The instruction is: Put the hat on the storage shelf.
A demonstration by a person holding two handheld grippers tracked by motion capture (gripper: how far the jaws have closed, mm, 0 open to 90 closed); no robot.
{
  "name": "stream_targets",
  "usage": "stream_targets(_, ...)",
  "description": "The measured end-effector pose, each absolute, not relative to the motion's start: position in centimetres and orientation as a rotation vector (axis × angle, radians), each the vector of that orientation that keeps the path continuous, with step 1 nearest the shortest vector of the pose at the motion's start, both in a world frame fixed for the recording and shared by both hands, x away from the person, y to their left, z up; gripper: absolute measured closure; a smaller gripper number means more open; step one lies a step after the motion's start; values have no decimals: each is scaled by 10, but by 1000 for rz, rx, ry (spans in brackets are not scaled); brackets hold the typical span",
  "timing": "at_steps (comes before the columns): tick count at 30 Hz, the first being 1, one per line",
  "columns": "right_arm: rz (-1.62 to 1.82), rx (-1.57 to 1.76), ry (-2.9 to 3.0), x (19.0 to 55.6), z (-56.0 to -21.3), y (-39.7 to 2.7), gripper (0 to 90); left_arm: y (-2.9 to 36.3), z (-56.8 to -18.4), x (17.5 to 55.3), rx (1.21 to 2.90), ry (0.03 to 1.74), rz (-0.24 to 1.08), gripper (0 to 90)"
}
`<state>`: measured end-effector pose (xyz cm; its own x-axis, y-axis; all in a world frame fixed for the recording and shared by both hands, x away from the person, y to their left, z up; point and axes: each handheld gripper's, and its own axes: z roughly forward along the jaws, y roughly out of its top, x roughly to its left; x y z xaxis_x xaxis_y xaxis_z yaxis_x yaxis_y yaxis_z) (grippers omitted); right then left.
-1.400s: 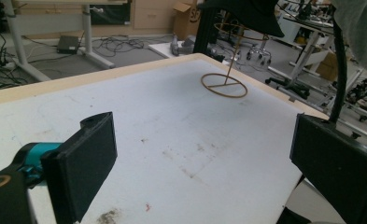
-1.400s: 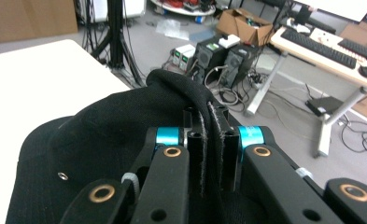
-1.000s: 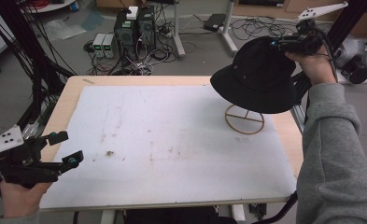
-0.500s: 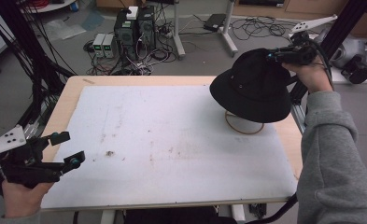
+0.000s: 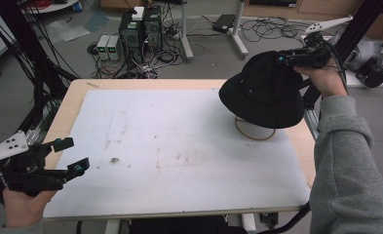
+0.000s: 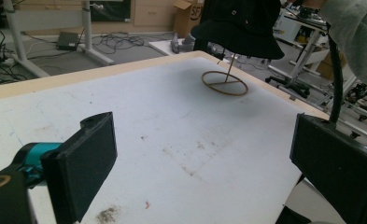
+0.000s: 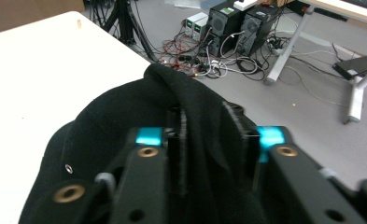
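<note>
While the left gripper (image 5: 65, 156) waits idle at the near left edge of the tabletop (image 5: 179, 146), fingers spread and empty, one black bucket hat (image 5: 264, 90) sits on one wire stand (image 5: 252, 130) at the far right. Over its crown the right gripper (image 5: 289, 57) has just been opening; its fingers (image 7: 179, 154) straddle a fold, seemingly letting go so the stand carries it.

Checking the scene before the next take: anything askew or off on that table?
The black bucket hat sits tilted on the wire hat stand, brim lower toward the table middle; the right gripper, its jaws just opening, has crown fabric between them. The white table cover shows brown smudges.
</note>
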<state>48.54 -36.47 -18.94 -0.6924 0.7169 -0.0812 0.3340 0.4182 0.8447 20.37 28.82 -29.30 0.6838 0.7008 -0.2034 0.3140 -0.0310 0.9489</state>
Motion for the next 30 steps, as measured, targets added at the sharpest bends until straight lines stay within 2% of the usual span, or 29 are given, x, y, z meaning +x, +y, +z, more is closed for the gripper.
stream_targets(1, 1193, 894, 2245, 485, -189, -365, 658, 288, -293, 204, 1625, 843, 378, 77)
stream_targets(2, 1192, 899, 2245, 485, -189, -365, 623, 289, -293, 204, 1624, 846, 376, 77)
stream_targets(3, 1202, 923, 2235, 486, -189, -365, 540, 289, -294, 204, 1623, 848, 372, 77)
stream_targets(6, 1208, 929, 2229, 487, -190, -366, 496, 289, -294, 205, 1620, 851, 369, 77)
stream_targets(7, 1219, 943, 2211, 488, -189, -367, 418, 289, -294, 205, 1624, 849, 370, 77)
stream_targets(9, 1229, 952, 2205, 488, -189, -367, 384, 289, -294, 205, 1625, 848, 371, 77)
stream_targets(10, 1246, 949, 2194, 488, -188, -367, 319, 289, -294, 205, 1624, 848, 370, 77)
stream_targets(13, 1304, 947, 2168, 486, -185, -369, 197, 288, -294, 205, 1625, 847, 370, 77)
stream_targets(14, 1330, 936, 2149, 486, -184, -369, 111, 288, -294, 205, 1625, 847, 371, 77)
stream_targets(30, 1432, 888, 2155, 480, -178, -373, 111, 287, -294, 206, 1623, 843, 370, 77)
